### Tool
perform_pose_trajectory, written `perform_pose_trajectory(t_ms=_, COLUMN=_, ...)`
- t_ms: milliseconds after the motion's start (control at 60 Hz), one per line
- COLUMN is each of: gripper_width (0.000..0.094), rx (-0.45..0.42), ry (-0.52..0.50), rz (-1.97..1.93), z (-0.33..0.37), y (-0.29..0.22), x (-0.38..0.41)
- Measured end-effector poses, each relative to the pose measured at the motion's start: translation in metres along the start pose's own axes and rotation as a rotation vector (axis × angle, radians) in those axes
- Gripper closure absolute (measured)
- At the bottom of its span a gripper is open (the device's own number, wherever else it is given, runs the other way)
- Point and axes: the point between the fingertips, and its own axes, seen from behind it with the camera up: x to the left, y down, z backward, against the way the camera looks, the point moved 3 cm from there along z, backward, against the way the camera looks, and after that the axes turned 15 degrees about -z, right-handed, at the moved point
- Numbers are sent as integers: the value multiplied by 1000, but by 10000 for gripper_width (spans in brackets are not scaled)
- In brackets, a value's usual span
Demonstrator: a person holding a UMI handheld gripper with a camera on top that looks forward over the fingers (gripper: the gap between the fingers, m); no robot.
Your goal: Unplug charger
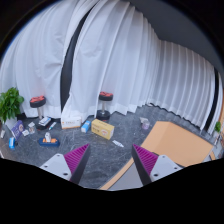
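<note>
The gripper [112, 163] is held wide open with nothing between its fingers; a box [102, 128] is seen beyond them.

small items [30, 128] by plant [11, 103] — too tiny to identify; wooden board [180, 142] — far end cut off.

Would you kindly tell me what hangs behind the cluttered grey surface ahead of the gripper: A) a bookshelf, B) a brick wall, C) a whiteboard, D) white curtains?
D: white curtains hang in folds behind the grey surface, beyond the open gripper.
</note>
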Motion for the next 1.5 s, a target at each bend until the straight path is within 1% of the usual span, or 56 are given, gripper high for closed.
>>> perform_pose_trajectory(t_ms=117, gripper_width=85, rx=9, ry=29, rz=1, z=-8, y=7, x=-4)
perform_pose_trajectory(t_ms=217, gripper_width=89, rx=18, ry=64, rz=-3, z=-20, y=24, x=-5)
perform_pose_trajectory(t_ms=350, gripper_width=85, rx=68, ry=92, rz=-18, z=-31, y=76, x=7)
perform_pose_trajectory(t_ms=433, gripper_width=84, rx=129, ry=64, rz=-34, z=-35, y=126, x=36)
perform_pose_trajectory(t_ms=583, gripper_width=85, rx=246, ry=-88, rz=-83, z=-44, y=209, x=135)
perform_pose_trajectory(t_ms=667, gripper_width=79, rx=262, ry=-147, rz=-78, z=-63, y=232, x=192)
perform_pose_trajectory(t_ms=783, gripper_width=85, rx=236, ry=-239, rz=-61, z=-103, y=236, x=270)
perform_pose_trajectory(t_ms=883, gripper_width=87, rx=210, ry=-316, rz=-61, z=-146, y=223, x=329)
perform_pose_trajectory(t_ms=1000, gripper_width=86, rx=183, ry=-329, rz=-41, z=-202, y=207, x=370)
perform_pose_trajectory(t_ms=1067, gripper_width=103, rx=165, ry=-334, rz=-25, z=-233, y=200, x=382)
perform_pose_trajectory(t_ms=1117, gripper_width=144, rx=157, ry=-330, rz=-12, z=-251, y=199, x=393)
perform_pose_trajectory(t_ms=1167, gripper_width=234, rx=156, ry=-322, rz=-3, z=-267, y=200, x=398)
perform_pose_trajectory(t_ms=1217, gripper_width=361, rx=156, ry=-327, rz=-1, z=-280, y=201, x=402)
perform_pose_trajectory(t_ms=1283, gripper_width=574, rx=158, ry=-320, rz=3, z=-290, y=205, x=404)
perform_pose_trajectory(t_ms=1317, gripper_width=687, rx=127, ry=-308, rz=12, z=-291, y=201, x=402)
perform_pose_trajectory(t_ms=1333, gripper_width=726, rx=120, ry=-318, rz=14, z=-290, y=200, x=405)
perform_pose_trajectory(t_ms=1417, gripper_width=812, rx=117, ry=-330, rz=40, z=-289, y=202, x=406)
perform_pose_trajectory(t_ms=1500, gripper_width=857, rx=140, ry=-333, rz=33, z=-289, y=201, x=406)
